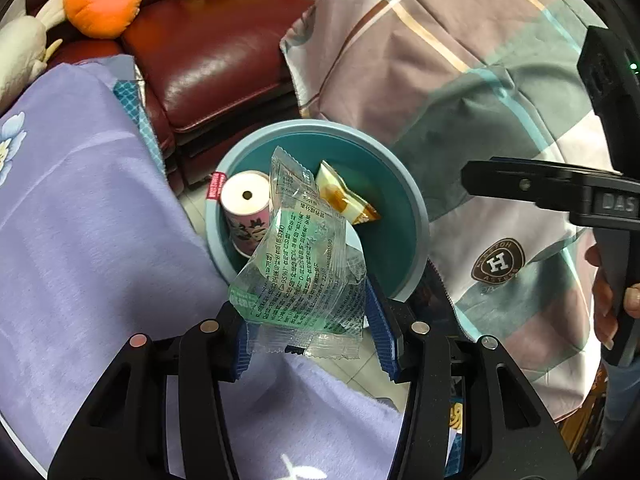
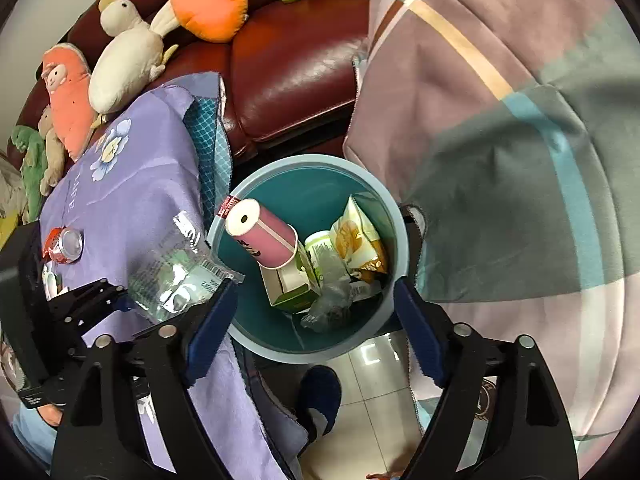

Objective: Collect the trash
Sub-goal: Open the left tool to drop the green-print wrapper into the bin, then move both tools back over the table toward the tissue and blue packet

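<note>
A teal trash bin (image 1: 418, 216) stands on the floor between two cloth-covered surfaces. My left gripper (image 1: 306, 320) holds a clear green-printed plastic wrapper (image 1: 304, 272) between its blue pads, right at the bin's near rim. In the right wrist view the wrapper (image 2: 180, 276) and left gripper (image 2: 132, 300) sit left of the bin (image 2: 248, 344). The bin holds a pink paper cup (image 2: 264, 240), a green carton (image 2: 292, 284), a yellow snack bag (image 2: 360, 240) and crumpled clear plastic (image 2: 332, 300). My right gripper (image 2: 312, 312) hangs open and empty above the bin.
A crushed red can (image 2: 64, 246) lies on the purple cloth (image 2: 132, 184) at left. A plaid cloth (image 2: 500, 160) covers the right side. A dark red leather sofa (image 2: 288, 64) with plush toys (image 2: 128, 56) is behind. A slipper (image 2: 320, 396) rests on the tiled floor.
</note>
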`<state>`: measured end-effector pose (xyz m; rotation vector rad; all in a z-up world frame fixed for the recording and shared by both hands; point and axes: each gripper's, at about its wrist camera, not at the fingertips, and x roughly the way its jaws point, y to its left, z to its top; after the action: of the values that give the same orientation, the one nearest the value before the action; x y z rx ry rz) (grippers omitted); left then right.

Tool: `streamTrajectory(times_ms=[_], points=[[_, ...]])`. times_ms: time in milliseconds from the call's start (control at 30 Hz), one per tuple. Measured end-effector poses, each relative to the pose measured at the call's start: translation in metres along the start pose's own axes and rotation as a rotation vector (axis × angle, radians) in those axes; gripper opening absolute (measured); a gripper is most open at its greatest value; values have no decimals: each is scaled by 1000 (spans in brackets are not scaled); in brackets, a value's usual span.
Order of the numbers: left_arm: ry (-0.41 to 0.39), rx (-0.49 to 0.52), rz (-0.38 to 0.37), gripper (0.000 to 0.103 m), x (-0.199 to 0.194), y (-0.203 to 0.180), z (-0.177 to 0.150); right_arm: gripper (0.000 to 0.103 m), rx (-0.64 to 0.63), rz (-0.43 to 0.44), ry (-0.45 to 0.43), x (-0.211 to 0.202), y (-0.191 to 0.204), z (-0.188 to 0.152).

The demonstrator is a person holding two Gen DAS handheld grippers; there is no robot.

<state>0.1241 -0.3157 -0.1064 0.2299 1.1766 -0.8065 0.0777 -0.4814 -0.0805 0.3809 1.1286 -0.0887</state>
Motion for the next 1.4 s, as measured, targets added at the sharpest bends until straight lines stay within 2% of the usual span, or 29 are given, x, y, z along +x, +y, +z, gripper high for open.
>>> streamTrajectory(times_ms=[167,200,233,300,333,633,833,900,967,1400], points=[[-17,8,-11,52,5,-9,7,79,4,-20,-8,-7,-5,1],[-18,4,-14,57,6,-11,9,79,6,-23,-8,-8,-6,1],[-18,-3,-14,69,8,-11,11,79,9,-28,-10,-9,-8,0],[-28,-12,4,82,8,-11,14,79,20,-36,-12,-10,-10,-1],[-35,-16,14,85,8,-10,14,79,25,-37,-11,-11,-11,-1],[-37,-56,18,87,-4,9,3,79,20,-55,6,-10,0,-3],[-58,-86,28,87,-25,26,-14,79,-3,-62,15,-13,17,-7],[-68,-97,29,87,-34,32,-21,79,-14,-61,16,-16,26,-9],[-85,-111,30,87,-47,39,-30,84,-29,-57,13,-19,37,-11],[-170,-217,121,87,-131,104,-102,84,-139,0,23,-30,129,-39]])
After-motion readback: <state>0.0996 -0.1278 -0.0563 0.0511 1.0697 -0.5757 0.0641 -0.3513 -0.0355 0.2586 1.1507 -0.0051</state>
